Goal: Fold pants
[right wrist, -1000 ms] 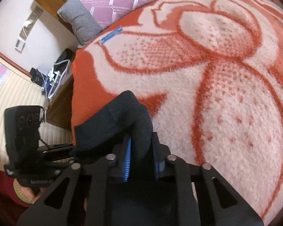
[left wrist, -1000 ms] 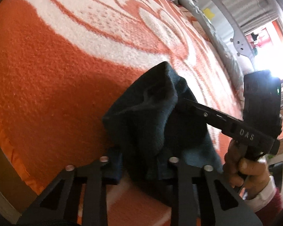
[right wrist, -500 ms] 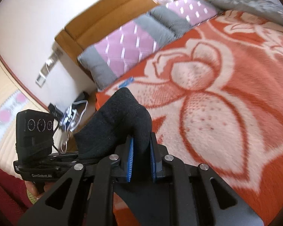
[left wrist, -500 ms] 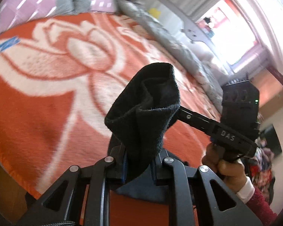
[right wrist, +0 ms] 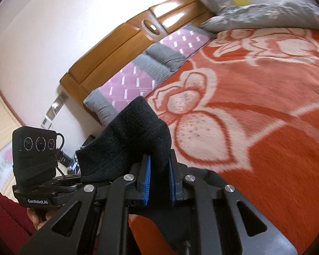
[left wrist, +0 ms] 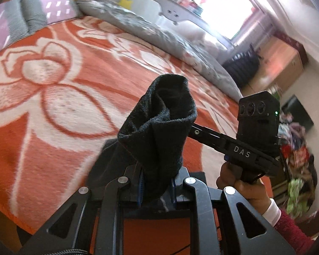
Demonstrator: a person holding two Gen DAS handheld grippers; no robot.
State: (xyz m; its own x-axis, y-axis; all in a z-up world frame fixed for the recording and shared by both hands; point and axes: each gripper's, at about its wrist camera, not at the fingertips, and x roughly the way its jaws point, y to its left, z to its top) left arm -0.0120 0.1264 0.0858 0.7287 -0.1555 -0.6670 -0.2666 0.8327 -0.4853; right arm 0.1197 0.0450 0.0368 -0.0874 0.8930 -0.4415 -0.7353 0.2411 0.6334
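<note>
The dark pants (left wrist: 159, 127) are lifted off the bed, bunched up between both grippers. My left gripper (left wrist: 156, 188) is shut on one edge of the fabric, which stands up in a thick fold above its blue pads. My right gripper (right wrist: 159, 180) is shut on another edge of the pants (right wrist: 127, 146). In the left wrist view the right gripper's body (left wrist: 255, 140) shows close on the right, held by a hand. In the right wrist view the left gripper's body (right wrist: 35, 159) shows on the left. The rest of the pants hangs below, mostly hidden.
An orange blanket with white flowers (left wrist: 53, 85) covers the bed under both grippers. Purple and grey pillows (right wrist: 148, 63) lie against a wooden headboard (right wrist: 127, 36). A grey quilt (left wrist: 159, 36) runs along the far side. Clutter (left wrist: 297, 159) stands on the floor at right.
Both grippers have risen from the blanket with the pants in them. The left gripper, open around the fabric a second ago, has shut on it. The views now tilt toward the headboard.
</note>
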